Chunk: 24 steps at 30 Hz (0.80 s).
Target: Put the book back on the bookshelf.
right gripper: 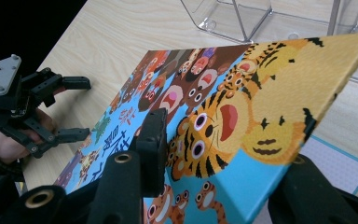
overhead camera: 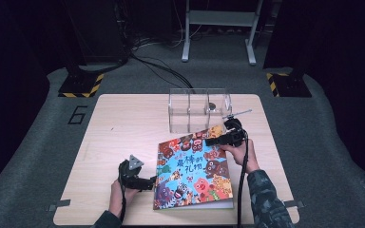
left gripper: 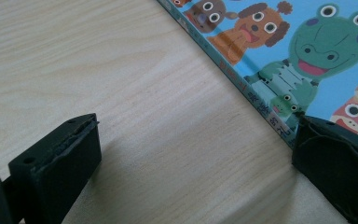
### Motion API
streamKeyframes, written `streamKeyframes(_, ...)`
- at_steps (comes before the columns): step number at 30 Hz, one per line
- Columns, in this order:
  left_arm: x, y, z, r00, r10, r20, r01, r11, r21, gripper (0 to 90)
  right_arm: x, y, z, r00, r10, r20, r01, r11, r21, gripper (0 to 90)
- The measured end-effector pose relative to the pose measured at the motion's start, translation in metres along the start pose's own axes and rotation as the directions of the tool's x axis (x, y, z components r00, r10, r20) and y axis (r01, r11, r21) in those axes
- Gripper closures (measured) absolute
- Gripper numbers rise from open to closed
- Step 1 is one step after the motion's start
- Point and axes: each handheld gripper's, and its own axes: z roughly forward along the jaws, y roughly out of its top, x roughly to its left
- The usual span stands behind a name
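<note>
Partly behind the right tool (right gripper: 214,154), lifted book cover (right gripper: 242,98).

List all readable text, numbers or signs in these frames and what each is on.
"6": painted on the grey floor left of the table.
"最棒的礼物": my reading of the blurred title on the book cover.
Spine print on the book, in the left gripper view: too blurred to read.

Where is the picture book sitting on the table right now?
In the high view, the picture book lies right of centre on the table's near half, just in front of the clear plastic organizer, between the two grippers.
</note>
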Motion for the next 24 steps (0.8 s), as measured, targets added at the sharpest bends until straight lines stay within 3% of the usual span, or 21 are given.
streamKeyframes(4, 0.0, 0.0, 0.0, 1.0, -0.002, -0.001, 0.002, 1.0, -0.002, 1.0, 0.004, 0.001, -0.002, 0.9992, -0.039, 0.002, 0.039, 0.999, -0.014, 60.3)
streamKeyframes(5, 0.001, 0.0, -0.001, 0.9999, 0.014, 0.001, -0.015, 0.9998, 0.011, 1.1, 0.005, 0.002, -0.002, 0.9991, -0.042, 0.0, 0.042, 0.999, -0.012, 60.2)
streamKeyframes(7, -0.001, 0.0, 0.0, 1.0, -0.008, -0.004, 0.008, 1.0, -0.005, 1.1, 0.006, 0.002, -0.003, 0.9989, -0.047, 0.004, 0.047, 0.999, -0.014, 60.2)
streamKeyframes(9, -0.001, 0.0, 0.0, 1.0, 0.003, -0.004, -0.003, 1.0, 0.002, 1.1, 0.007, 0.001, -0.004, 0.9983, -0.057, 0.01, 0.057, 0.998, -0.016, 60.2)
streamKeyframes(10, -0.002, 0.0, 0.001, 0.9999, -0.011, -0.007, 0.011, 0.9999, -0.004, 1.1, 0.008, 0.001, -0.004, 0.9979, -0.063, 0.013, 0.063, 0.998, -0.02, 60.2)
streamKeyframes(13, -0.001, 0.0, 0.0, 0.9997, 0.023, -0.008, -0.023, 0.9997, 0.013, 1.1, 0.01, -0.001, -0.005, 0.9971, -0.073, 0.021, 0.073, 0.997, -0.027, 60.1)
streamKeyframes(24, -0.001, 0.0, 0.0, 0.9997, 0.024, -0.007, -0.024, 0.9996, 0.013, 1.1, 0.012, -0.005, -0.007, 0.9926, -0.117, 0.031, 0.119, 0.992, -0.04, 59.7)
